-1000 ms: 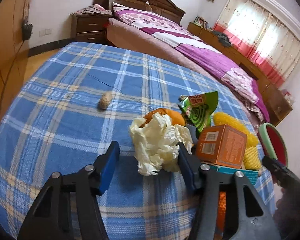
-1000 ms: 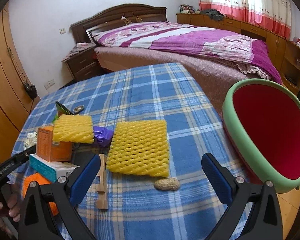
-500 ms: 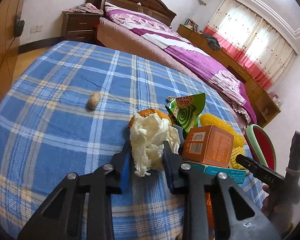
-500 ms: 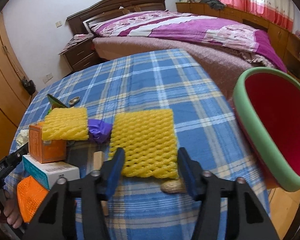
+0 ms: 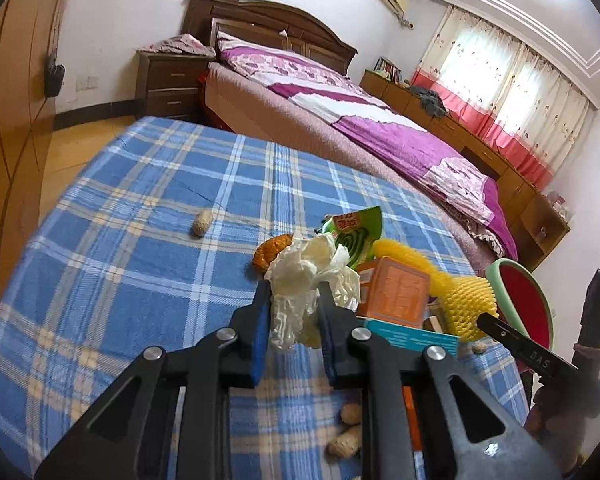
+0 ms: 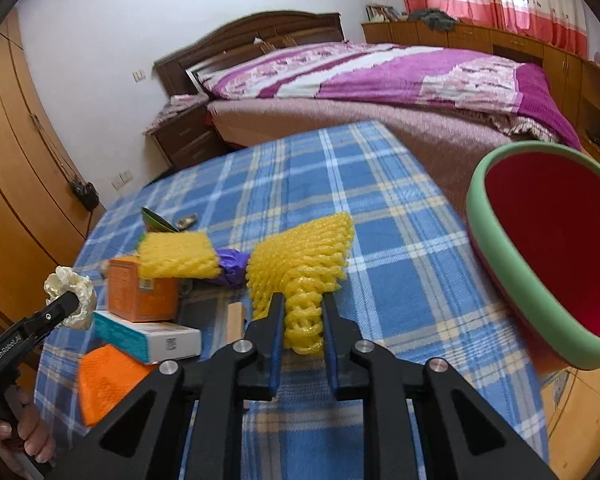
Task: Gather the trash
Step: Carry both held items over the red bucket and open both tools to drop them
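My left tongs have just closed on the tissue. My right tongs have just closed on the net, bin at three o'clock.

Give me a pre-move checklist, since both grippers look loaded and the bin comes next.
1. Left gripper, jaws just closing, grips the crumpled tissue: ok.
2. Right gripper, jaws just closing, pinches the yellow foam net: ok.
3. Tissue lifted off the checked tablecloth: ok.
4. Foam net fully off the cloth: cannot tell.
5. Red bin with green rim open and unobstructed at the table's right edge: ok.
6. Peanuts, boxes remain to collect: not ok.
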Available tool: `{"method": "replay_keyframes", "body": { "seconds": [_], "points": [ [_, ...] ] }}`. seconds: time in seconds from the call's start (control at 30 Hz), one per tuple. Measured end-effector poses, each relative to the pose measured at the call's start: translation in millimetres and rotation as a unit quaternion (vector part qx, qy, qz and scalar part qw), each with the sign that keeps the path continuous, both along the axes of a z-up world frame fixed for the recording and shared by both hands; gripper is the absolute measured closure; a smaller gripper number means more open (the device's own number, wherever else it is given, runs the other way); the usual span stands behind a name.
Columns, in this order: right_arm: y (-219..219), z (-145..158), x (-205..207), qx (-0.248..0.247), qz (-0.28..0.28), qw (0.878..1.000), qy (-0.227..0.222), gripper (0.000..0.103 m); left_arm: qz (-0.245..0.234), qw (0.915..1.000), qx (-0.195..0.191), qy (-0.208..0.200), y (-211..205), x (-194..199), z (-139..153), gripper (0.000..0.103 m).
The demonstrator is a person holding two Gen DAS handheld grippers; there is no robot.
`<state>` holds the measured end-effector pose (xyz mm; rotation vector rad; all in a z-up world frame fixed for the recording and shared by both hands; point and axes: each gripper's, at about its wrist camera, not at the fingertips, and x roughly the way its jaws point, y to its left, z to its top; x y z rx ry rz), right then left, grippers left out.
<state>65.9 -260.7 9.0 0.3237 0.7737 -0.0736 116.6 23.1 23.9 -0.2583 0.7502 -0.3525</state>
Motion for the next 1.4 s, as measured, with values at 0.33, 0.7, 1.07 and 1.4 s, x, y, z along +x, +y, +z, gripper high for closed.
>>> {"method": "replay_keyframes", "body": {
  "seconds": [0.33, 0.7, 1.07, 1.4],
  "points": [
    [-11, 37, -41, 0.019, 0.009, 0.998, -0.066, 0.084, -0.008, 0.9991, 0.005, -0.040, -11, -29, 35, 0.081],
    [-44, 68, -85, 0.022, -0.025, 0.994, -0.105, 0.084, -0.049, 0.9972, -0.001, -0.056, -48, -51, 62, 0.081],
    [-98, 77, -123, 0.006, -0.080, 0.990, -0.118, 0.084, -0.127, 0.9906, 0.003, -0.052, -123, -56, 78, 0.081],
    [-158, 56, -141, 0.024, -0.135, 0.984, -0.112, 0.084, -0.196, 0.9796, 0.023, -0.039, -207, -51, 73, 0.081]
  ]
}}
